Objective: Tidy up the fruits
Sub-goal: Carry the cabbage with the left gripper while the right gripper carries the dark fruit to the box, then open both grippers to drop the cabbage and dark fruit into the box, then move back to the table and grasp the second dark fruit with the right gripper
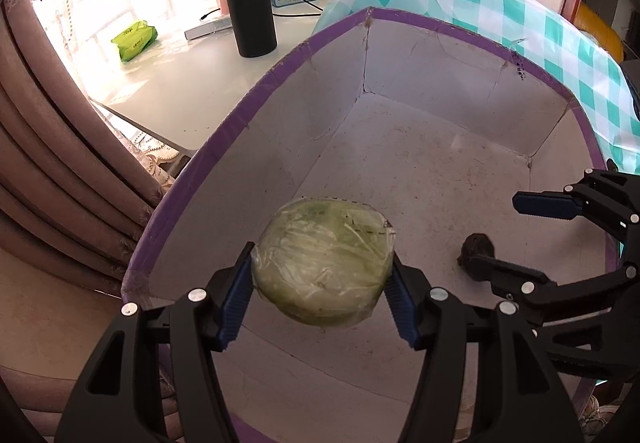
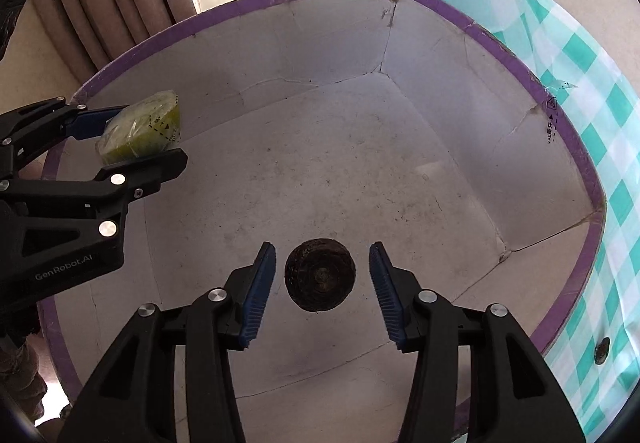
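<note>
Right wrist view shows the dark round fruit [image 2: 320, 275] lying on the box [image 2: 440, 9] floor between the spread right tongs [image 2: 321, 293], untouched, while the left tongs [image 1: 322, 285] clamp the wrapped cabbage [image 1: 324, 263].

Cabbage [image 1: 322, 267] in glossy film; box [image 1: 420, 163] matt scuffed cardboard; cloth [image 1: 520, 15] shiny plastic.
</note>
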Motion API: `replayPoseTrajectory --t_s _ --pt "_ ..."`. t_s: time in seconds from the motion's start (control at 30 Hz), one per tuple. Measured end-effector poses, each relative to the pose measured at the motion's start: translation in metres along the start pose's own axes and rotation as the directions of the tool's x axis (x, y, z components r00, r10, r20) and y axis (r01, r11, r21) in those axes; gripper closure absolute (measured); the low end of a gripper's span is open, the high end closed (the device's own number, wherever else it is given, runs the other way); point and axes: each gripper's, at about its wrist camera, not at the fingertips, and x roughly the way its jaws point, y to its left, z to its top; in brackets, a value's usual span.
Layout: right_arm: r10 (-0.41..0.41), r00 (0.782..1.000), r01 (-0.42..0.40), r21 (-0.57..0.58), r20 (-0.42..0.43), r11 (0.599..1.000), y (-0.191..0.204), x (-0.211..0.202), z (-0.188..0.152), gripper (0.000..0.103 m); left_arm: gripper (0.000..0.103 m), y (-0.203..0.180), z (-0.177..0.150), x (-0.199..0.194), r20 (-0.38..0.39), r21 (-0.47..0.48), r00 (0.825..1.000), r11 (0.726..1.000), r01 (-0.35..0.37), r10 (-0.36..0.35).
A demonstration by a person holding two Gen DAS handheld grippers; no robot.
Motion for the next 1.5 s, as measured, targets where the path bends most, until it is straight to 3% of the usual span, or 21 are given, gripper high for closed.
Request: replayPoseTrajectory --t_s 0.07,0.2,0.3,0.37,0.43,0.57,0.67,0.73,0.83,0.93,1.0,1.1,1.23,1.33,1.4,1.5 --pt "0.015 1.000 -0.015 0.000 0.028 1.000 0.000 -0.006 -0.002 0.030 0.011 -0.001 0.000 -0.005 0.019 -0.026 1.000 0.999 0.020 -0.019" --pt "-0.015 0.995 0.017 -0.022 0.102 1.000 0.001 -0.025 -0.010 0.027 0.009 0.001 0.000 -0.023 0.091 -0.084 0.996 0.996 0.025 -0.017" --pt "0.020 0.972 -0.016 -0.020 0.236 1.000 -0.004 -0.056 -0.020 0.026 0.008 -0.007 0.003 -0.056 0.222 -0.096 0.975 0.995 0.007 0.014" --pt "0.038 0.934 -0.039 -0.005 0.355 0.999 -0.014 -0.082 -0.029 0.021 0.001 -0.019 0.004 -0.086 0.339 -0.088 0.941 0.995 0.047 -0.014" --pt "0.025 0.890 -0.040 0.022 0.455 0.999 -0.027 -0.107 -0.043 0.016 0.002 -0.039 0.005 -0.116 0.462 -0.046 0.885 0.995 0.091 -0.060" --pt "-0.065 0.836 0.005 0.112 0.544 0.994 -0.062 -0.137 -0.072 0.016 0.002 -0.092 0.003 -0.156 0.621 0.074 0.771 0.989 0.126 -0.144" --pt "-0.166 0.807 0.043 0.224 0.566 0.974 -0.101 -0.151 -0.096 0.016 0.002 -0.135 0.004 -0.168 0.645 0.168 0.721 0.967 0.190 -0.254" --pt "-0.245 0.794 0.072 0.314 0.556 0.947 -0.136 -0.152 -0.113 0.016 0.002 -0.166 0.006 -0.167 0.624 0.234 0.706 0.942 0.239 -0.334" --pt "-0.331 0.816 0.076 0.480 0.473 0.874 -0.196 -0.141 -0.148 0.016 0.002 -0.216 0.005 -0.146 0.536 0.325 0.717 0.893 0.310 -0.445" --pt "-0.363 0.859 0.061 0.631 0.362 0.774 -0.252 -0.120 -0.190 0.016 0.002 -0.260 0.004 -0.105 0.407 0.356 0.753 0.849 0.391 -0.517" --pt "-0.373 0.879 0.070 0.691 0.298 0.719 -0.279 -0.106 -0.212 0.016 0.002 -0.282 0.004 -0.076 0.331 0.351 0.766 0.826 0.442 -0.550" --pt "-0.362 0.900 0.070 0.741 0.241 0.667 -0.306 -0.087 -0.239 0.016 0.002 -0.309 0.004 -0.032 0.257 0.337 0.796 0.822 0.458 -0.549" --pt "-0.397 0.900 0.129 0.759 0.180 0.638 -0.328 -0.066 -0.252 0.016 0.002 -0.337 0.008 0.018 0.199 0.354 0.846 0.842 0.408 -0.494" --pt "-0.367 0.913 0.099 0.775 0.178 0.624 -0.341 -0.058 -0.250 0.016 0.002 -0.342 0.016 0.045 0.159 0.320 0.856 0.846 0.426 -0.491" --pt "-0.385 0.906 0.117 0.770 0.177 0.627 -0.345 -0.058 -0.242 0.016 0.002 -0.345 0.023 0.061 0.136 0.300 0.865 0.852 0.429 -0.483" --pt "-0.376 0.915 0.140 0.758 0.147 0.637 -0.355 -0.049 -0.229 0.016 0.002 -0.345 0.035 0.076 0.107 0.254 0.878 0.866 0.430 -0.467"
